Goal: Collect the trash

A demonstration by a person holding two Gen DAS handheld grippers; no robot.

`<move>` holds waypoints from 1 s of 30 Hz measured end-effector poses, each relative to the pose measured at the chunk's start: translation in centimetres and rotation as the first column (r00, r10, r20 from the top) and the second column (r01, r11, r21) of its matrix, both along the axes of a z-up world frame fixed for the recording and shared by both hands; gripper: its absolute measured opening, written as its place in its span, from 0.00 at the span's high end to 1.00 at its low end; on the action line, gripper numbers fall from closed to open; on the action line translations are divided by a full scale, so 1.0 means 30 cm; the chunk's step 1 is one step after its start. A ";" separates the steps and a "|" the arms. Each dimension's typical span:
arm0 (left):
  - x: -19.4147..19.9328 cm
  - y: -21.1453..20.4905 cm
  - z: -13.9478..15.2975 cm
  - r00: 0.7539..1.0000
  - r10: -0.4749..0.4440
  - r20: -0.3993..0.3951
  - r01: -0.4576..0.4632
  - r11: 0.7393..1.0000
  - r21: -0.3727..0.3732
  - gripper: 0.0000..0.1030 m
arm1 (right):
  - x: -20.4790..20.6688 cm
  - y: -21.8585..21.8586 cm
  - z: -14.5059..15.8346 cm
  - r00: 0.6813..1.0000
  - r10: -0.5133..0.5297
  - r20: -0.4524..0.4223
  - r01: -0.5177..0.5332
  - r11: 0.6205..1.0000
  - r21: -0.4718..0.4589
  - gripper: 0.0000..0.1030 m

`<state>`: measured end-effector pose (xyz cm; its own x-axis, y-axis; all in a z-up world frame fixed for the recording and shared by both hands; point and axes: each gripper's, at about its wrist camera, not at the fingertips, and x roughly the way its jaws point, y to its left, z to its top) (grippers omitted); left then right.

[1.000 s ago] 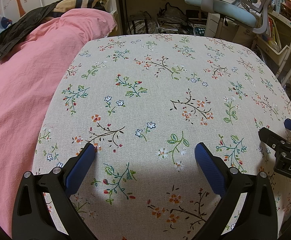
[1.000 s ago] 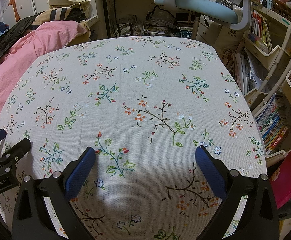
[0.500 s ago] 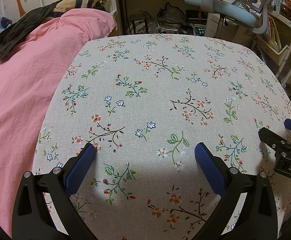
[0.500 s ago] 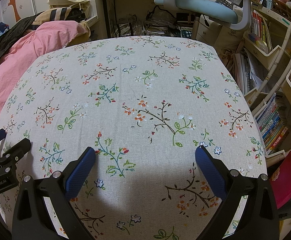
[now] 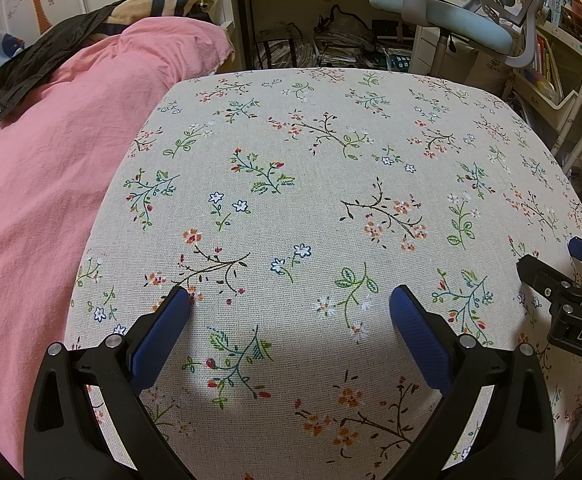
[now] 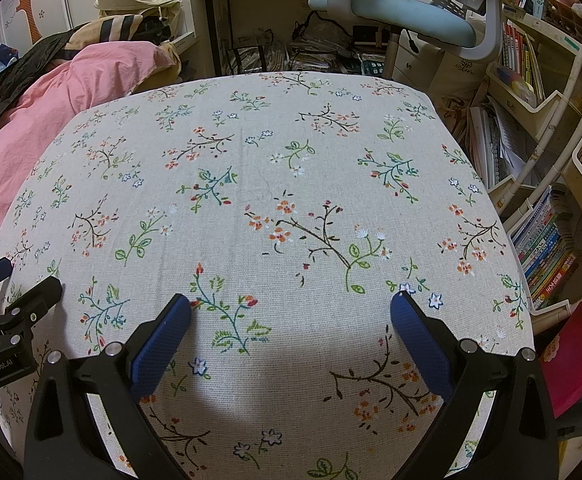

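Note:
My left gripper is open and empty, its blue pads held wide apart just above a table covered with a floral cloth. My right gripper is also open and empty above the same cloth. Each gripper shows at the edge of the other's view: the right one in the left wrist view, the left one in the right wrist view. No trash shows on the cloth in either view.
A pink duvet lies on a bed left of the table. A light blue office chair and a cluttered desk stand behind. Bookshelves and a red bag are at the right.

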<state>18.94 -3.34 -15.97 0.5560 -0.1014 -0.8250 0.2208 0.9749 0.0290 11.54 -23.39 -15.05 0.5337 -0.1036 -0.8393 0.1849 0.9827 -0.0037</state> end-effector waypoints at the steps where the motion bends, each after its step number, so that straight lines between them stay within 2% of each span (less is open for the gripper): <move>1: 0.000 0.001 0.000 1.000 0.000 0.000 0.000 1.000 0.000 0.07 | 0.000 0.000 0.000 1.000 0.000 0.000 0.000 1.000 0.000 0.07; 6: -0.001 0.002 0.000 1.000 0.000 0.000 0.000 1.000 0.000 0.07 | 0.004 -0.001 0.000 1.000 -0.008 0.000 0.008 1.000 -0.001 0.07; 8: 0.000 0.000 0.000 1.000 0.000 0.000 0.000 1.000 -0.001 0.07 | 0.009 -0.009 0.002 0.999 0.036 -0.027 -0.036 0.999 0.005 0.07; 10: -0.008 0.005 0.009 1.000 -0.012 -0.008 0.012 1.000 0.001 0.07 | 0.003 -0.028 0.010 0.996 0.075 -0.048 -0.073 0.997 0.036 0.07; 11: -0.007 0.011 0.016 0.999 -0.019 -0.037 0.019 1.000 0.000 0.07 | -0.017 -0.043 0.025 0.996 0.073 -0.055 -0.068 0.995 0.074 0.07; 12: -0.014 0.037 0.026 0.998 0.029 -0.058 -0.031 0.999 -0.032 0.07 | -0.048 -0.050 0.049 0.997 0.071 -0.035 -0.068 0.994 0.085 0.07; 14: -0.046 0.094 0.057 0.991 0.117 -0.071 -0.123 0.988 -0.094 0.07 | -0.157 -0.030 0.144 0.994 0.090 0.069 -0.091 0.996 0.011 0.07; 16: -0.118 0.131 0.119 0.987 0.159 -0.016 -0.160 0.980 -0.115 0.07 | -0.286 -0.003 0.245 0.976 0.109 0.189 -0.101 0.994 -0.052 0.07; 17: -0.164 0.140 0.154 0.984 0.174 0.023 -0.171 0.980 -0.104 0.07 | -0.389 0.016 0.311 0.951 0.130 0.280 -0.110 0.990 -0.087 0.07; 20: -0.301 0.152 0.275 0.982 0.166 0.089 -0.159 0.984 -0.087 0.07 | -0.592 0.076 0.386 0.890 0.206 0.406 -0.145 0.974 -0.176 0.07; 22: -0.413 0.178 0.352 0.978 0.171 0.118 -0.160 0.982 -0.096 0.07 | -0.692 0.113 0.397 0.877 0.248 0.412 -0.163 0.959 -0.230 0.07; 25: -0.573 0.227 0.423 0.973 0.169 0.155 -0.146 0.978 -0.148 0.07 | -0.847 0.144 0.418 0.854 0.253 0.454 -0.177 0.963 -0.204 0.07; 27: -0.635 0.261 0.445 0.973 0.167 0.159 -0.131 0.967 -0.220 0.07 | -0.899 0.151 0.440 0.838 0.267 0.476 -0.186 0.959 -0.212 0.07; 28: -0.657 0.264 0.455 0.971 0.168 0.169 -0.126 0.964 -0.233 0.07 | -0.898 0.161 0.446 0.832 0.272 0.484 -0.186 0.958 -0.218 0.07; 30: -0.693 0.253 0.484 0.959 0.177 0.223 -0.132 0.970 -0.203 0.07 | -0.907 0.163 0.465 0.815 0.267 0.515 -0.178 0.960 -0.216 0.07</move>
<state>-1.84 4.25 -1.46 0.7548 -0.1367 -0.6416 0.0761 0.9897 -0.1213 -15.67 -18.48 -1.11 0.9164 -0.0276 -0.3994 -0.0224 0.9925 -0.1200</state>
